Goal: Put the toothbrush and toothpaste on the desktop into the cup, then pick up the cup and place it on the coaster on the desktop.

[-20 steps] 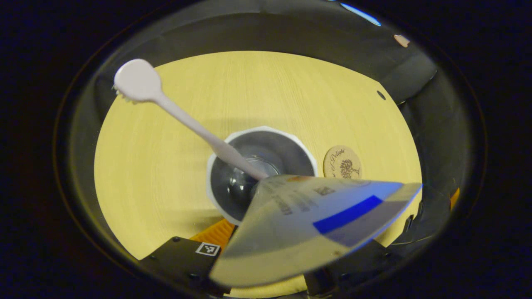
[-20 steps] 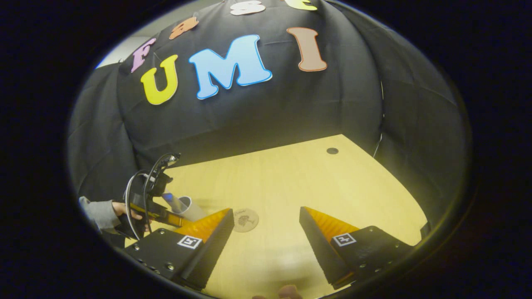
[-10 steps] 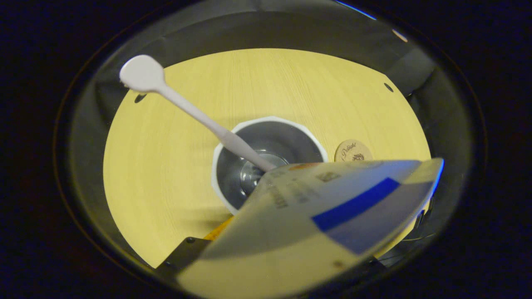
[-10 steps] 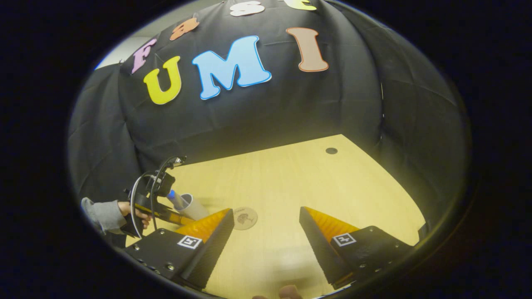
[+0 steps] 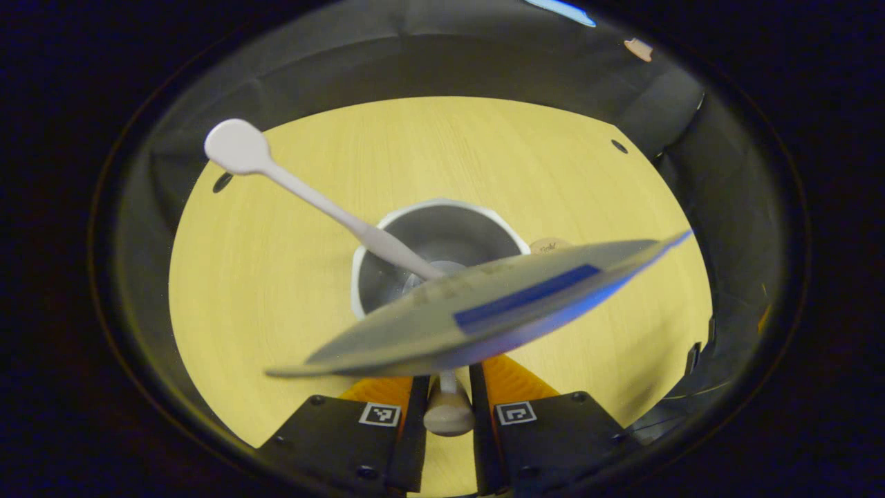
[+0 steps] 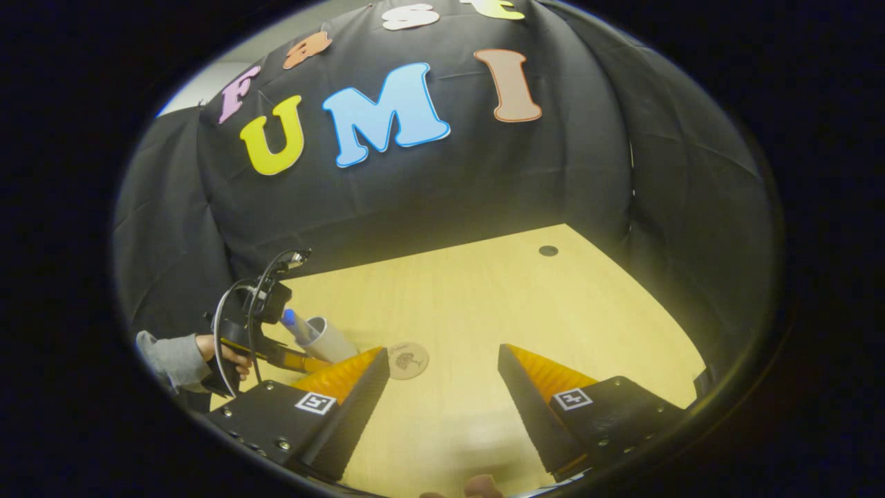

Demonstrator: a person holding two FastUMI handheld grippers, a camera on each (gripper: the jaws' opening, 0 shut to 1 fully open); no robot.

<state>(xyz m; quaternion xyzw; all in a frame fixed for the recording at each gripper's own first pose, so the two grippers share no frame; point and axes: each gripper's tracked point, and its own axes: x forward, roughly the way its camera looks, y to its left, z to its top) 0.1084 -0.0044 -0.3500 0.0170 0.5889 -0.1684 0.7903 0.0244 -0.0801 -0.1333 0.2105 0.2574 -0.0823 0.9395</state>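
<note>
Toothpaste (image 5: 484, 311) hangs tilted over the cup (image 5: 387, 277), its cap end clamped in the left gripper (image 5: 448, 408). Right gripper (image 6: 439, 387) waits open above the desk (image 6: 484, 304). If released askew, the tube could hit the leaning toothbrush (image 5: 304, 194), catch the rim, or tip the cup toward the coaster (image 6: 408, 360).

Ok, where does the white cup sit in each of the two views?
Left gripper view: white cup at centre, open mouth facing the camera, partly behind the toothpaste tube.
Right gripper view: lower left, beside the far tongs.
Shared landmark: the round wooden coaster, just right of the cup.
</note>
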